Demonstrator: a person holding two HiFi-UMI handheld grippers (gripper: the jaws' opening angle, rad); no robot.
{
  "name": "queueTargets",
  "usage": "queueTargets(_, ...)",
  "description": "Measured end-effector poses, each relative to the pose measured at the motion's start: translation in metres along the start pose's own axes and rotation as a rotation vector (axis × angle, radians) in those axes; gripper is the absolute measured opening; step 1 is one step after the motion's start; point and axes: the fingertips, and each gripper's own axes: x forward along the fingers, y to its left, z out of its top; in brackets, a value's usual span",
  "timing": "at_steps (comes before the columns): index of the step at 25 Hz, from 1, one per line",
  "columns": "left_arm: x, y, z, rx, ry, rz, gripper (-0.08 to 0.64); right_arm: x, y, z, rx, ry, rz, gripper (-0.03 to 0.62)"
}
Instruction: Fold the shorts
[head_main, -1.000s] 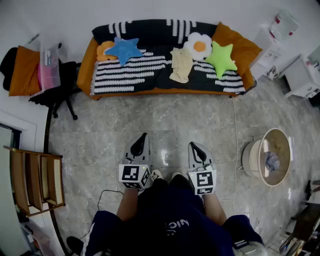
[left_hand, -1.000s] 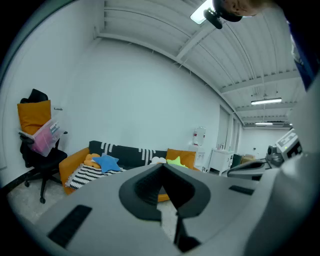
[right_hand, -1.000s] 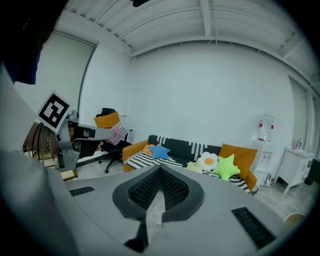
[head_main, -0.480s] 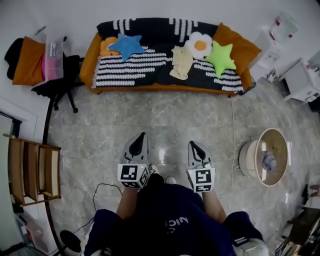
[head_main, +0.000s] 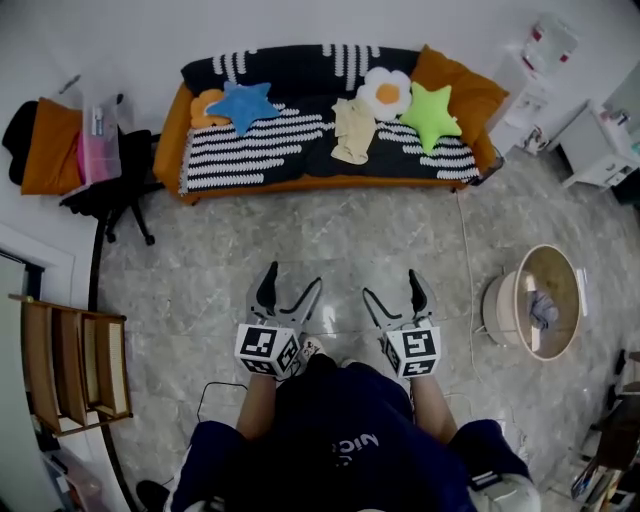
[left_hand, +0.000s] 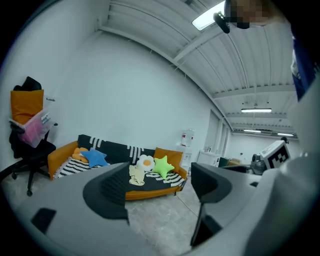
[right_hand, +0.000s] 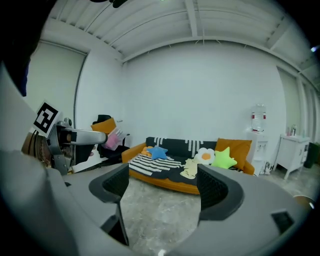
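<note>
Both left gripper (head_main: 294, 277) and right gripper (head_main: 391, 285) newly wide open, empty; shorts (head_main: 352, 131) distant, indistinct.

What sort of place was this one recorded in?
Likely a living-room corner set up inside a bigger hall or office: a sofa with star cushions, an office chair beside it, and a bare ribbed ceiling with strip lights.

left tongs (head_main: 293, 278) and right tongs (head_main: 392, 284) are held side by side, both pointing toward 12 o'clock. their jaws have just been opening and stand wide apart, nothing between them.
</note>
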Motion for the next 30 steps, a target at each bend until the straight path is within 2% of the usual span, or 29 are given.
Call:
queueTargets(7,0.004,0.009,-0.003,0.012,0.036,-0.053,0.368,0.008,0.005,-0.009,0.016,0.012,-0.041,0.407)
queueTargets(15,0.022,0.027,-0.002,0.001,0.058,-0.031,0.367,0.035,-0.005,-0.009,0.01,0.022,-0.036,0.376)
queueTargets(22,0.075,0.064,0.016,-0.055,0.034,0.062,0.359,0.103,-0.033,0.009,-0.009,0.03,0.031,0.364)
queueTargets(30,0.183,0.095,0.043,-0.103,0.024,0.156,0.334,0.205,-0.102,0.051,-0.048,0.034,0.137,0.345)
